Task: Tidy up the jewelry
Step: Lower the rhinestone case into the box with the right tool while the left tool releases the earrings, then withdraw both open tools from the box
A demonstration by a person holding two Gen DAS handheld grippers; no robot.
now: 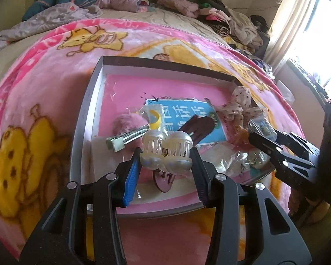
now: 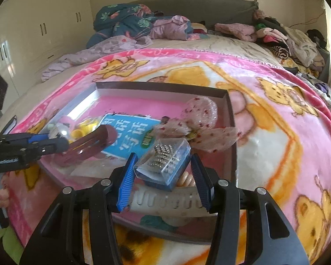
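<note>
My left gripper (image 1: 166, 152) holds a pearl clip (image 1: 166, 152) over the near part of the tray (image 1: 86, 119), which lies on the blanket (image 1: 44, 101) on the bed. Behind the clip lie a booklet (image 1: 183, 112) and a hair clip (image 1: 196, 128); a barrette (image 1: 128, 137) lies left of it. My right gripper (image 2: 162, 167), to the right, holds a box (image 2: 163, 165) in front of the bow (image 2: 200, 121).

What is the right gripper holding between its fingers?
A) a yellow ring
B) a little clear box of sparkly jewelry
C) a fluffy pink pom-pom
B: in the right wrist view, the right gripper has the little clear box of sparkly pieces clamped between its blue fingers.
</note>
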